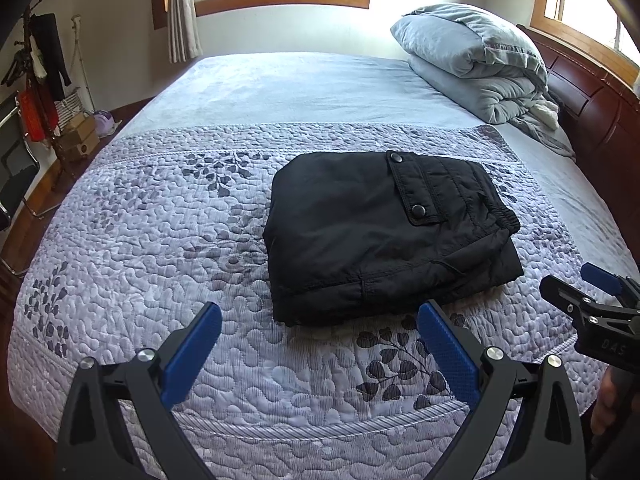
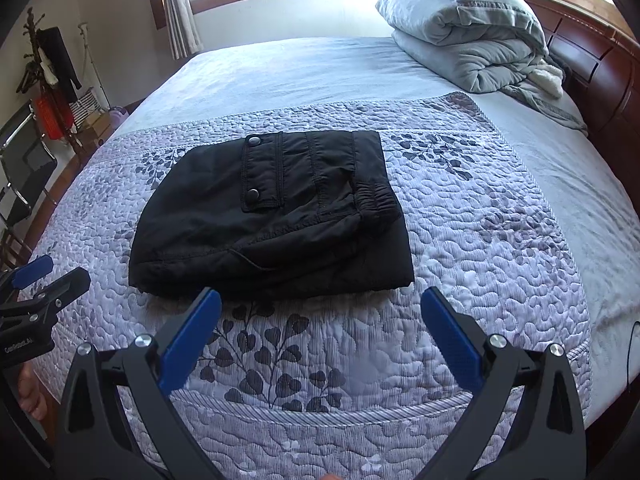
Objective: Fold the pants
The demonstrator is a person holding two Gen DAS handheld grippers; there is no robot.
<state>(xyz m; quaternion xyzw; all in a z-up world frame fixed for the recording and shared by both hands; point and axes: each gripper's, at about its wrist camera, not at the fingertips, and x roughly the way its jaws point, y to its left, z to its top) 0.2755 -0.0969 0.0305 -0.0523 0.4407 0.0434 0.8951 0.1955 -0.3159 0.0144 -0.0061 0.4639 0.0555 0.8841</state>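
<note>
Folding complete or nearly so: both grippers clear of the garment.

The left gripper (image 1: 320,330) has its blue pads (image 1: 192,354) spread wide apart, holding nothing; the right gripper (image 2: 320,320) is likewise spread wide and empty. Both hover above the near edge of the quilted bedspread (image 1: 140,240), just short of the black pants (image 1: 384,232). The pants lie as a compact, roughly square bundle at mid-bed, snap-flap pocket (image 2: 260,176) on top, elastic waistband (image 2: 376,200) at the right. Beyond, at the far right, a folded grey duvet (image 1: 472,60) sits against the wooden headboard (image 2: 592,52). Judged status: final fold appears done (layers stacked, edges fairly aligned). Any next move would call only for light smoothing of the near edge, or withdrawal.
</note>
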